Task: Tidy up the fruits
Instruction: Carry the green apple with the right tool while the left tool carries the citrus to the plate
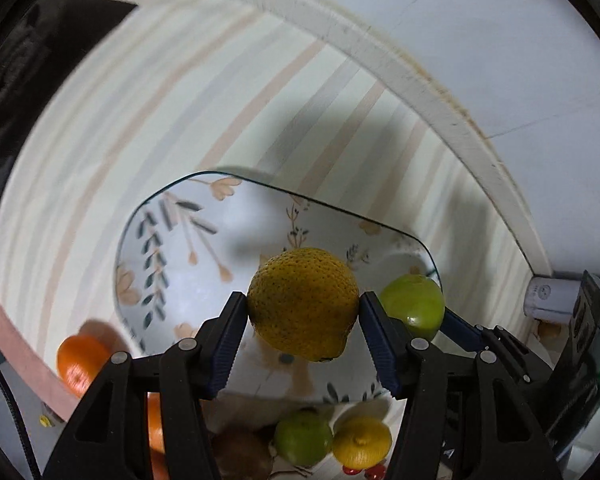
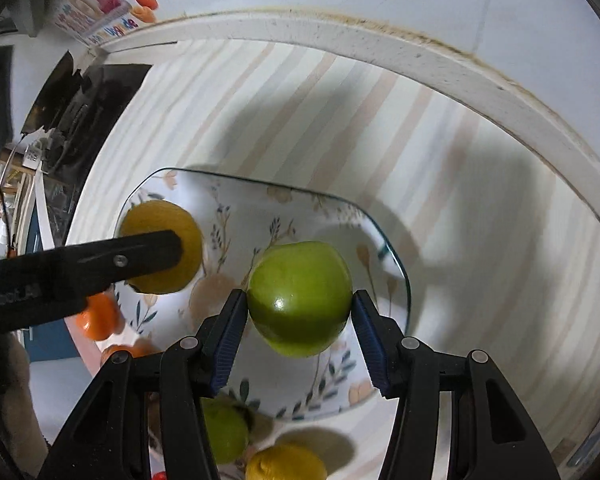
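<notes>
My left gripper [image 1: 303,308] is shut on a yellow-green speckled citrus [image 1: 303,302] and holds it above the flowered white plate [image 1: 188,248]. My right gripper [image 2: 299,306] is shut on a green apple [image 2: 299,298] over the same plate [image 2: 300,212]. The apple also shows in the left wrist view [image 1: 414,306], and the citrus in the right wrist view [image 2: 162,252], partly behind the left gripper's finger [image 2: 100,260]. Loose fruit lies near the plate's front edge: a green fruit [image 1: 303,438], a yellow lemon [image 1: 362,442], an orange [image 1: 80,362].
The plate sits on a striped cloth [image 1: 140,120] bounded by a white raised edge [image 1: 380,56] with a wall behind. A brown fruit [image 1: 242,454] lies beside the green one. A black device [image 1: 592,344] stands at the right. A printed box [image 2: 96,8] stands far left.
</notes>
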